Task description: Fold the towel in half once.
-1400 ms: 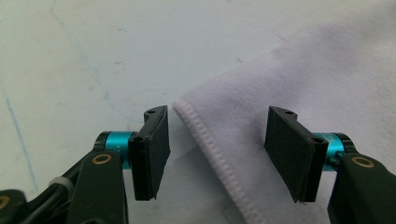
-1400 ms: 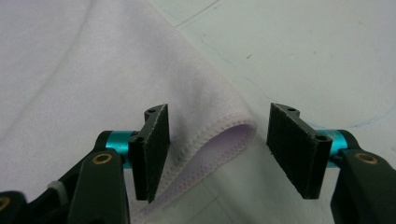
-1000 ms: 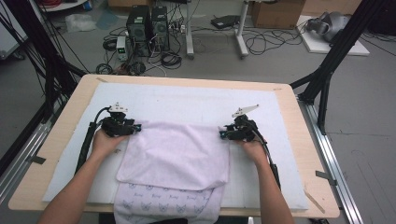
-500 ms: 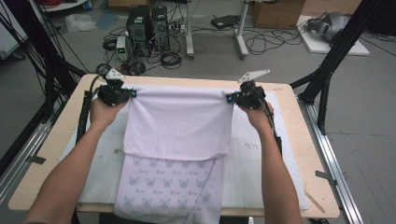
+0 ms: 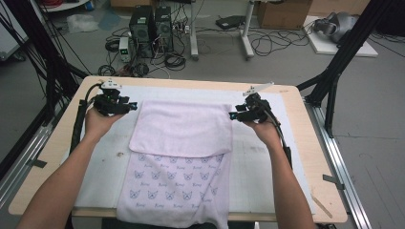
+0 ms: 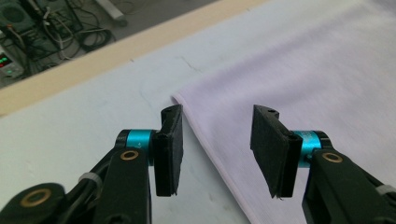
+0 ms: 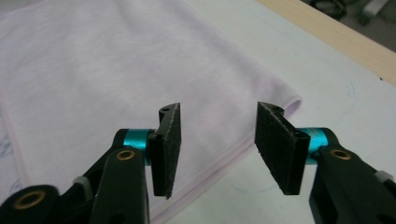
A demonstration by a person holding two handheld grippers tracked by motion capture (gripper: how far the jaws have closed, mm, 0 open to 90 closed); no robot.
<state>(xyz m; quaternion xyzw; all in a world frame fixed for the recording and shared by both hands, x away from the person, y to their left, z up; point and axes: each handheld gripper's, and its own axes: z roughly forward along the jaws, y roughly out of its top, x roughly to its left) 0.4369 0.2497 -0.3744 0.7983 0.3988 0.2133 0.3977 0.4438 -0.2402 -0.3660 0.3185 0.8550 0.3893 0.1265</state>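
A pale lilac towel (image 5: 181, 129) lies on the white mat (image 5: 267, 157), its plain far half folded over a near half printed with small cat faces (image 5: 167, 183). My left gripper (image 5: 133, 106) hovers just off the towel's far left corner. In the left gripper view the left gripper (image 6: 217, 144) stands open above the towel's edge (image 6: 289, 79). Beside the far right corner, my right gripper (image 5: 232, 116) is open too. In the right gripper view the right gripper (image 7: 217, 144) is above the towel's folded edge (image 7: 116, 65). Both sets of jaws have just been opening, with nothing between the pads.
The mat covers most of a wooden table (image 5: 315, 143). Black frame posts (image 5: 334, 81) stand at both sides. Computer towers (image 5: 150, 28) and cables lie on the floor beyond the far edge. A thin strip (image 5: 322, 206) lies near the table's front right corner.
Both grippers carried the towel's edge from mid-table toward the far side, then let go. The towel now lies flat and folded, and the open grippers have risen beside its far corners.
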